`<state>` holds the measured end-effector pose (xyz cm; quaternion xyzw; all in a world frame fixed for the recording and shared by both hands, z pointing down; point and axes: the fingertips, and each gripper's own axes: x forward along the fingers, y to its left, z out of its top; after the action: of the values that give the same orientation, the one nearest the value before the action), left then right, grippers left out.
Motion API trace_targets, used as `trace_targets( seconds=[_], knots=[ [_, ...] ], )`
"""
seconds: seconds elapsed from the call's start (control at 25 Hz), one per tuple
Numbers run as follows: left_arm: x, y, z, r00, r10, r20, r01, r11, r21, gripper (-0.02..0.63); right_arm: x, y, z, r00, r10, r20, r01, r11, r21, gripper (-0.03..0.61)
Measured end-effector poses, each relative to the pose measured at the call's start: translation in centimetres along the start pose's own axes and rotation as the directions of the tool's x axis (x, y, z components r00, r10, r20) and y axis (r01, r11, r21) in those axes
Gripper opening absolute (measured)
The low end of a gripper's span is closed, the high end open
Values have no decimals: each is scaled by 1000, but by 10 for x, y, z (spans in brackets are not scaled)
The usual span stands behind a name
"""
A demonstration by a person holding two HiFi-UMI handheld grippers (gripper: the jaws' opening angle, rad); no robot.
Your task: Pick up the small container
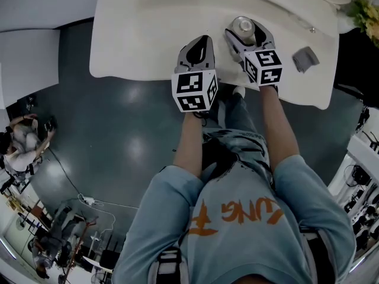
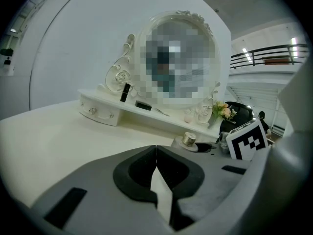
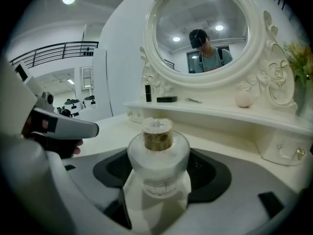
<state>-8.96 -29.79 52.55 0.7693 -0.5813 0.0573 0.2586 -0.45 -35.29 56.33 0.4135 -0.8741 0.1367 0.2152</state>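
The small container [image 1: 243,27] is a frosted round jar with a gold neck and clear cap. It stands upright on the white vanity table [image 1: 148,34]. My right gripper [image 1: 250,34] is open around it. In the right gripper view the jar [image 3: 158,158] sits between the two dark pads, and I see no pad pressing on it. My left gripper [image 1: 201,43] hovers just left of it over the table's front edge, shut with nothing held. In the left gripper view the jaws [image 2: 156,153] meet at a seam, and the jar [image 2: 189,140] shows beyond them to the right.
A grey block [image 1: 305,59] lies on the table right of the right gripper. An ornate oval mirror [image 3: 203,31] stands at the back over a low shelf [image 3: 210,112] that carries a black tube [image 3: 148,93] and a round ball [image 3: 243,99]. Flowers [image 1: 367,10] stand at the far right.
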Motion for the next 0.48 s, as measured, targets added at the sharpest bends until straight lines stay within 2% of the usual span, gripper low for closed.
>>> trace_targets(
  seconds=[0.12, 0.32, 0.48],
  knots=[
    [1, -1, 4, 1000, -5, 10, 5, 1000, 6, 23, 6, -1, 4, 1000, -3, -8, 3, 1000, 0, 319],
    [-6, -3, 14, 1000, -6, 22, 6, 1000, 18, 23, 3, 0, -1, 997, -21, -73, 23, 999, 23, 321],
    [-7, -3, 28, 999, -12, 49, 11, 999, 31, 23, -1, 11, -1, 995, -5, -103, 7, 1000, 25, 327]
  ],
)
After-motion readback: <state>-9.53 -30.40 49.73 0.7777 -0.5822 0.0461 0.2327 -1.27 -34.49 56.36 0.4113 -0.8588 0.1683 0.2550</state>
